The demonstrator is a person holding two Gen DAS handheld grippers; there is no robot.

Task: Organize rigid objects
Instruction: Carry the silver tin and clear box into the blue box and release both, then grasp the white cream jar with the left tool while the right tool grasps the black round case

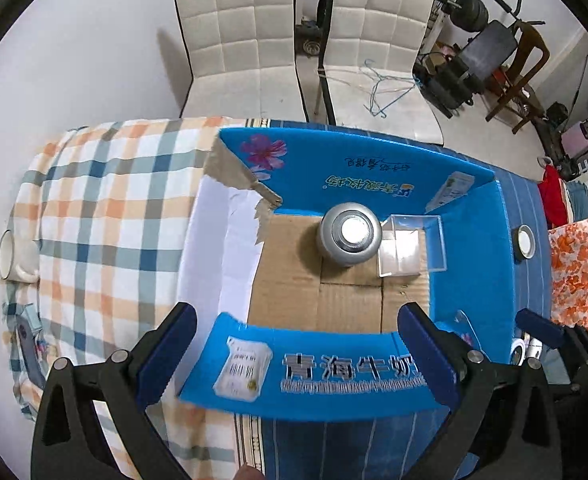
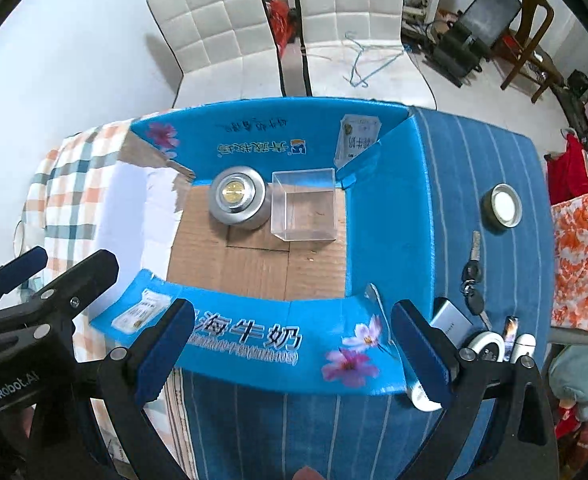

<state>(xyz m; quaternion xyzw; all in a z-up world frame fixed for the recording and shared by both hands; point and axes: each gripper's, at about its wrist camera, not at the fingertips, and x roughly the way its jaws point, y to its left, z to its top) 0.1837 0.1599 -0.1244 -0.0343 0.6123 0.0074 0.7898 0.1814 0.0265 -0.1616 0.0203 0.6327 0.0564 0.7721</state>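
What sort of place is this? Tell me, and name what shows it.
Most likely a room in a home, doubling as dining and storage space. Two white padded chairs stand at a cloth-covered table, a weight bench with barbell plates sits in the far corner, and an open blue milk carton box serves as the sorting bin.

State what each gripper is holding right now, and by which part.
Nothing is held. The left gripper and the right gripper are both open with nothing between their fingers, hovering above the near flap of the blue box.
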